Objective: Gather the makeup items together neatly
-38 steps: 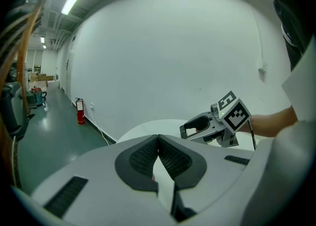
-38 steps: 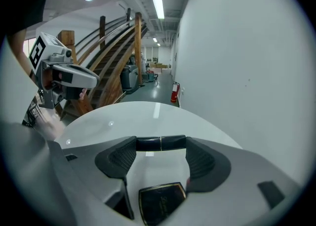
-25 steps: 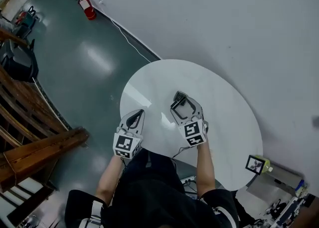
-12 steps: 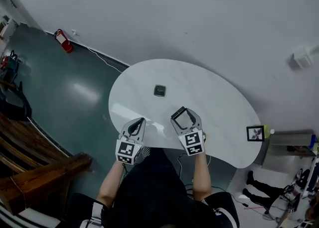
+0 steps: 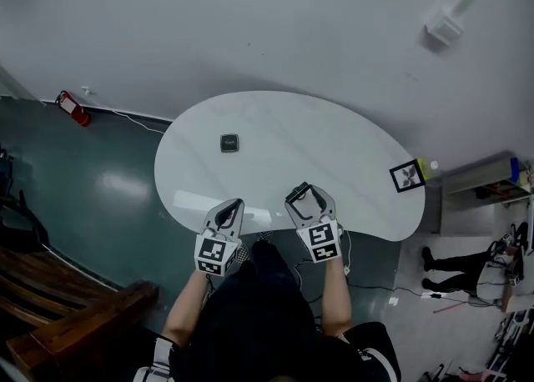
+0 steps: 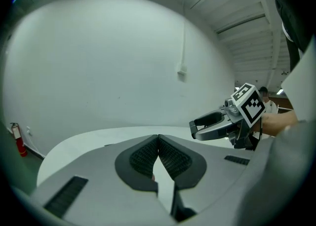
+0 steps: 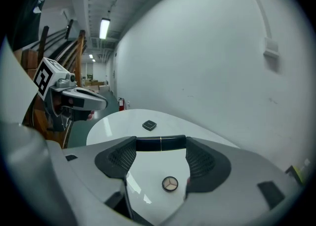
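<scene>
A small dark square compact (image 5: 229, 143) (image 7: 149, 125) lies alone on the white table (image 5: 350, 151), left of the middle. My right gripper (image 5: 302, 192) (image 7: 161, 143) hovers over the near edge, shut on a slim black case (image 7: 161, 143) that spans the gap between its fingertips. Lower between its jaws shows a small round disc (image 7: 170, 184) with a three-spoke mark; I cannot tell if it rests on the table. My left gripper (image 5: 227, 210) (image 6: 158, 142) is level with it at the near edge, shut with nothing in it.
A small framed picture (image 5: 407, 176) stands at the table's right edge. A red fire extinguisher (image 5: 68, 107) sits on the floor at the far left, wooden stairs (image 5: 67, 314) at the lower left. A person's legs (image 5: 457, 260) show at the right.
The head view has swung and pulled back, so the compact now shows on the table. Both grippers have drawn back toward the near edge. The right still holds the black case.
</scene>
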Demonstrator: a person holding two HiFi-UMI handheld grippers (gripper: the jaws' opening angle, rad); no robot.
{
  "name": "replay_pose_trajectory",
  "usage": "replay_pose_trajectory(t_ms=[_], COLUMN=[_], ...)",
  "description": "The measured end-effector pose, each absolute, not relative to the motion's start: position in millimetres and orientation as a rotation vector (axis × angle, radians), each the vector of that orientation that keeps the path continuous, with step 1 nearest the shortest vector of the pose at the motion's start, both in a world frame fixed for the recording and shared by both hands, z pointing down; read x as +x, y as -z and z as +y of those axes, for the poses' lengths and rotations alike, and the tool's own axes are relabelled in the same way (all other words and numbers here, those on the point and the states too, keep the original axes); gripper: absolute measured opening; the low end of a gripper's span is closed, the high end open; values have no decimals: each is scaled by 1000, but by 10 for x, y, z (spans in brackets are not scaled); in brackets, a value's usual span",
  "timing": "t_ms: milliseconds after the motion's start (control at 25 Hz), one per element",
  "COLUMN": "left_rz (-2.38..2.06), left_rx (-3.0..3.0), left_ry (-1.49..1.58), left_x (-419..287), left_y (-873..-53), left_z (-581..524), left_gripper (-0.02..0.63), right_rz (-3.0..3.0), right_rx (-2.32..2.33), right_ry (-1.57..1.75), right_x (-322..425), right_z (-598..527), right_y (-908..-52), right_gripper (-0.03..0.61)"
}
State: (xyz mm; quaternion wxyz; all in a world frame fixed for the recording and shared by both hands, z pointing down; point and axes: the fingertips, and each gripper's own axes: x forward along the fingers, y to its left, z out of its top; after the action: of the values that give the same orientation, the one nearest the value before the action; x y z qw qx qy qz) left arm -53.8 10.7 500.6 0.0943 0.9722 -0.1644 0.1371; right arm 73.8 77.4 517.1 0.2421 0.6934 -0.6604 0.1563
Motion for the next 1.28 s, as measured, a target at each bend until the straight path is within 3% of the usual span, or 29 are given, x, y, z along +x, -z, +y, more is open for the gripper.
replay_pose_trajectory(t_ms=[640,1280], left_rz=[-253,-596], left_rx=[2948,2802], left_ry=[-461,-587], left_x=[656,1277], left_y=[-5043,-5480], left_z=[861,1033], left_gripper=[17,17], right_rz=[-1662,-1951], right_rx=[2062,1626], right_ry=[-505,-566], right_x=[1836,2466], right_z=[1832,1837], right_y=[-5219,-5875], right_gripper=[301,301])
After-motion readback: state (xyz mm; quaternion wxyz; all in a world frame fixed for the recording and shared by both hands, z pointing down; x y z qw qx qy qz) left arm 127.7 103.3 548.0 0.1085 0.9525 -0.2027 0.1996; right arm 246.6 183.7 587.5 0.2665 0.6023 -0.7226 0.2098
